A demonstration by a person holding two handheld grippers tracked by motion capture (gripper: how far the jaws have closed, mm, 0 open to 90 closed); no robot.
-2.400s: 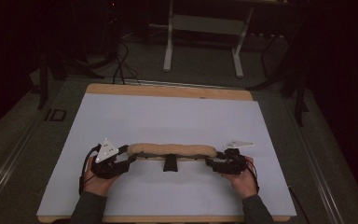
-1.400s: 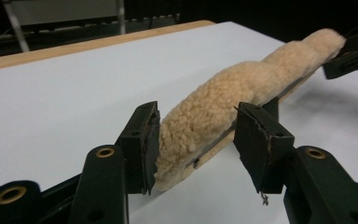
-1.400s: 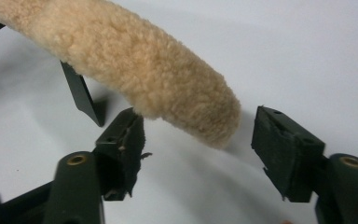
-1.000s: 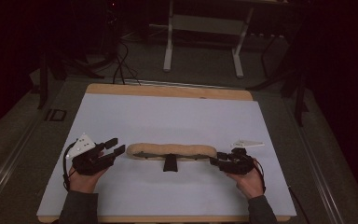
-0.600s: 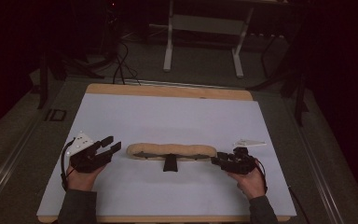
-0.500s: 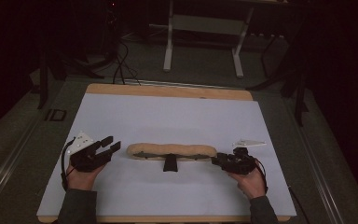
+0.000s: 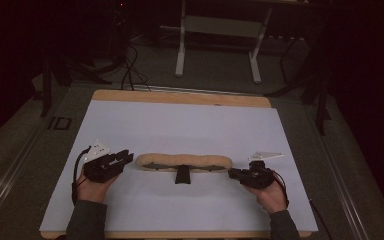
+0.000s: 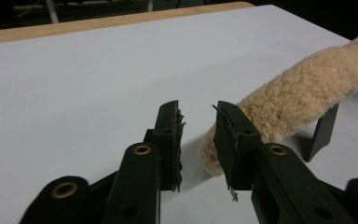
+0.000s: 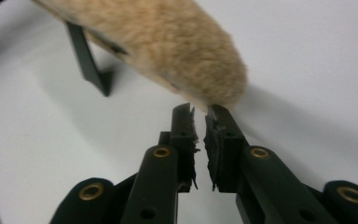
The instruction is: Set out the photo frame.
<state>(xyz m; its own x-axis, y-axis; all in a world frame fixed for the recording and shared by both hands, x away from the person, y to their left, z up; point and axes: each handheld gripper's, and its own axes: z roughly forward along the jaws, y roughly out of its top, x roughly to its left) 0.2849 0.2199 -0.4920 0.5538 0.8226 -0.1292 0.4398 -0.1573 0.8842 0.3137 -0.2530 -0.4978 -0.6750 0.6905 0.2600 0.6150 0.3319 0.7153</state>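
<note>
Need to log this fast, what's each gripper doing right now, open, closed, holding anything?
Left gripper: jaws have just been closing, still open, nothing between them, beside the fleecy roll.
Right gripper: jaws have just been closing, narrow gap, empty.

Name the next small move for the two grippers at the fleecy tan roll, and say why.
Probably ease both inward: the left gripper and right gripper, jaws just closing, pinch nothing, each stopping short of an end of the long fleecy tan roll.
</note>
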